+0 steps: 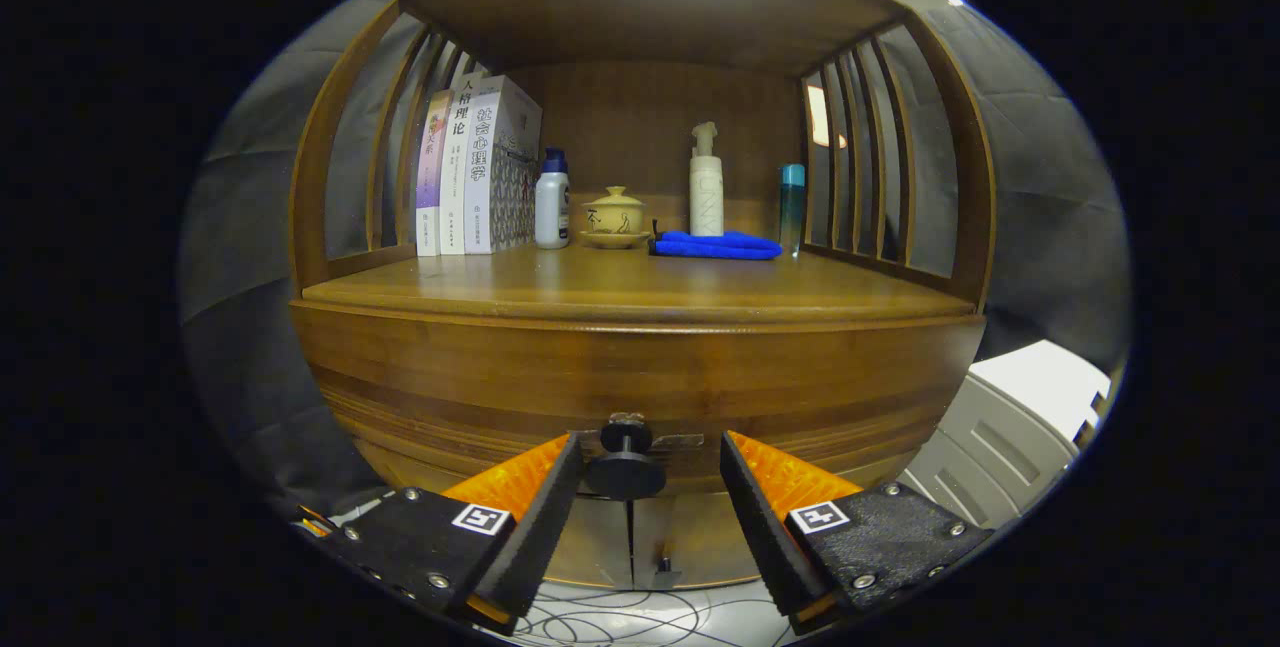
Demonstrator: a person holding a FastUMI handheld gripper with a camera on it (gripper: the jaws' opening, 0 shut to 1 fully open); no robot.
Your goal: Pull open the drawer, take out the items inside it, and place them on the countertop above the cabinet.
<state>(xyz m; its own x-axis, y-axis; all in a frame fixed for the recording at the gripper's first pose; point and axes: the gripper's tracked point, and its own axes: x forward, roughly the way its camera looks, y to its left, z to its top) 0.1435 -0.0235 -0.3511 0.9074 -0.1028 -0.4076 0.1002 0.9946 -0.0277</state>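
A wooden cabinet faces me, its closed drawer front [640,382] just below the countertop [640,292]. A dark round drawer knob [626,462] sticks out of the drawer front. My gripper [650,452] is open, and the knob sits between its two fingertips with a gap on each side, wider on the right. The inside of the drawer is hidden.
On the countertop, at the back, stand three books [470,172], a white bottle with a blue cap [552,202], a yellow lidded cup [614,217], a pump bottle [706,182], a folded blue cloth [715,245] and a teal bottle [792,202]. Slatted wooden sides and a top panel enclose it.
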